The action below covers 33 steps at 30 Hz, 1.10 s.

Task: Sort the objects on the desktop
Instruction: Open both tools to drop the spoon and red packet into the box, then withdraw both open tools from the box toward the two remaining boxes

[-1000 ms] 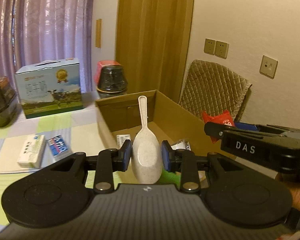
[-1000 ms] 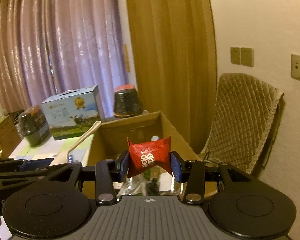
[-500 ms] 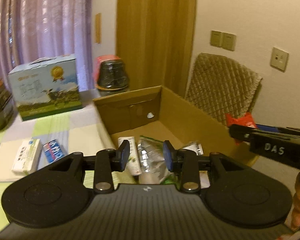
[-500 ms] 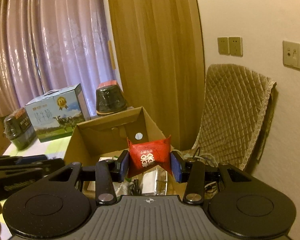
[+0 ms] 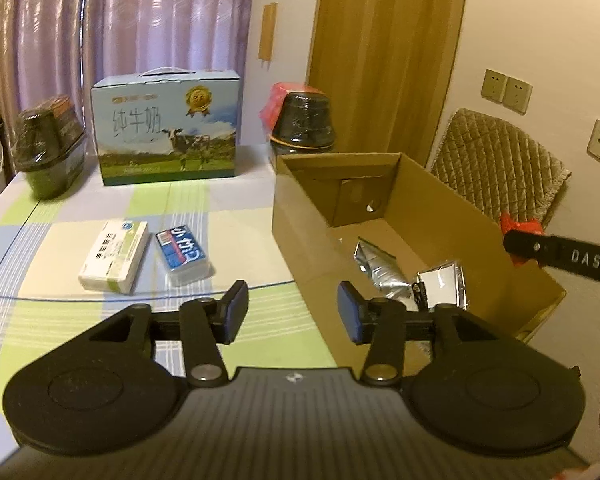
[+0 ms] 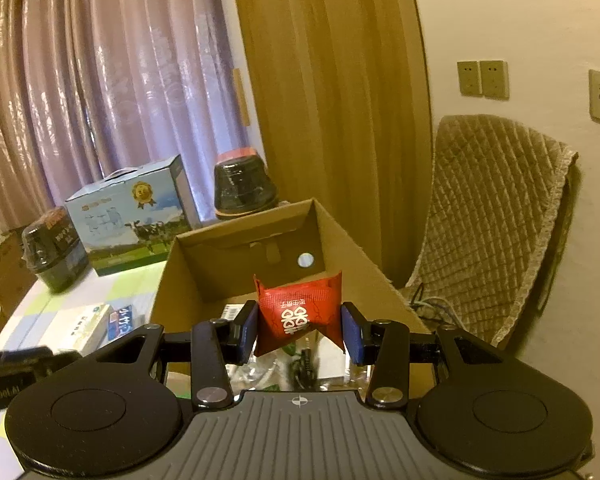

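Note:
An open cardboard box (image 5: 300, 220) stands on the table, with silver foil packets (image 5: 380, 270) and other small items lying inside. My left gripper (image 5: 292, 312) is open and empty, hanging over the box's near left corner. My right gripper (image 6: 300, 330) is shut on a red packet (image 6: 298, 312) with white characters, held above the cardboard box (image 6: 172, 276). In the left wrist view the red packet (image 5: 520, 224) peeks out behind a right gripper finger (image 5: 560, 256) at the box's right wall. A white box (image 5: 114, 256) and a blue packet (image 5: 182, 250) lie on the table to the left.
A milk carton case (image 5: 166, 130) stands at the table's back, with dark wrapped tubs at the far left (image 5: 48, 152) and behind the box (image 5: 302, 122). A quilted chair back (image 6: 492, 216) stands to the right by the wall. A checked cloth (image 5: 60, 320) covers the table.
The left gripper let go of the pale spoon over the box, opened wider and swung left toward the table. The right gripper kept its hold on the red packet and moved over the box.

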Motion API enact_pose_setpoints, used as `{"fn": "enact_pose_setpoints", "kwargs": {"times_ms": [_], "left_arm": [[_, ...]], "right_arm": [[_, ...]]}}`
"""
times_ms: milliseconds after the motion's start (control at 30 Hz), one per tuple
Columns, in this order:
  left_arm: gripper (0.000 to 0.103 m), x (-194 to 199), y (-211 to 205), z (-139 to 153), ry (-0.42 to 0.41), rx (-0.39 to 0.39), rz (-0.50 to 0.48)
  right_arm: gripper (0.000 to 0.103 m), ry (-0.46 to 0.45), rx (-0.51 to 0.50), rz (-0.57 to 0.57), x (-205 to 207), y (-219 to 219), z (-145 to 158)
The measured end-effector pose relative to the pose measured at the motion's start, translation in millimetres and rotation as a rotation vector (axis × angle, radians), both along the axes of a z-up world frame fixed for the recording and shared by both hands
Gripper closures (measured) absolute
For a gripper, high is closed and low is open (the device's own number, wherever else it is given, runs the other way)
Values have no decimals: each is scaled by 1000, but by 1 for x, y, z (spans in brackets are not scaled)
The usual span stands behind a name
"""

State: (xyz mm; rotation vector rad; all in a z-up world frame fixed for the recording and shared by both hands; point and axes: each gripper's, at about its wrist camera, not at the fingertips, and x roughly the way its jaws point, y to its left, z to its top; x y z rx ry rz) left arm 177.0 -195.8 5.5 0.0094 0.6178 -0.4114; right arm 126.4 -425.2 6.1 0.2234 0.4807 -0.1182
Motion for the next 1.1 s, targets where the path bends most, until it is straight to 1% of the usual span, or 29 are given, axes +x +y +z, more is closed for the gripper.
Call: {"fn": "enact_pose_setpoints", "kwargs": {"times_ms": [33, 100, 133, 167, 233, 267, 300, 367, 433, 500, 533, 600, 667, 767, 833, 967, 1100], "left_arm": [[57, -1, 1, -1, 1, -1, 1], [57, -2, 2, -2, 5, -2, -1], [57, -3, 2, -2, 6, -3, -5], [57, -5, 2, -3, 5, -3, -7], [56, -7, 1, -3, 5, -1, -14], [51, -8, 2, -3, 6, -2, -16], [49, -9, 2, -4, 7, -4, -16], [47, -10, 3, -5, 12, -4, -17], [41, -13, 6, -6, 14, -3, -16], [39, -17, 9, -6, 14, -2, -11], [33, -19, 12, -6, 14, -2, -7], [27, -24, 18, -5, 6, 1, 4], [26, -29, 25, -4, 5, 7, 14], [23, -35, 41, -3, 7, 14, 37], [19, -40, 54, 0, 0, 18, 62], [17, -48, 81, 5, -10, 36, 110], [12, -56, 111, 8, -13, 48, 160]], "right_arm": [[62, 3, 6, 14, 2, 1, 0], [54, 13, 25, 39, 5, 3, 0], [43, 10, 28, 34, 5, 3, 0], [38, 0, 27, 26, 3, 3, 0], [37, 3, 28, 14, 0, 2, 0], [37, 7, 31, 6, -3, 2, -1], [37, 11, 32, 1, -5, 1, -1], [35, 18, 29, -9, -11, 1, -2], [33, 18, 32, -24, -19, 1, -1], [30, 21, 39, -40, -28, 2, 0], [28, 21, 45, -45, -33, 3, 0], [26, 16, 51, -45, -44, 9, 1], [25, 12, 50, -39, -54, 18, 3], [22, 2, 62, -17, -65, 32, 7], [21, -4, 61, 11, -71, 46, 10], [18, -14, 54, 69, -75, 75, 14], [17, -6, 57, 129, -76, 103, 15]]}}
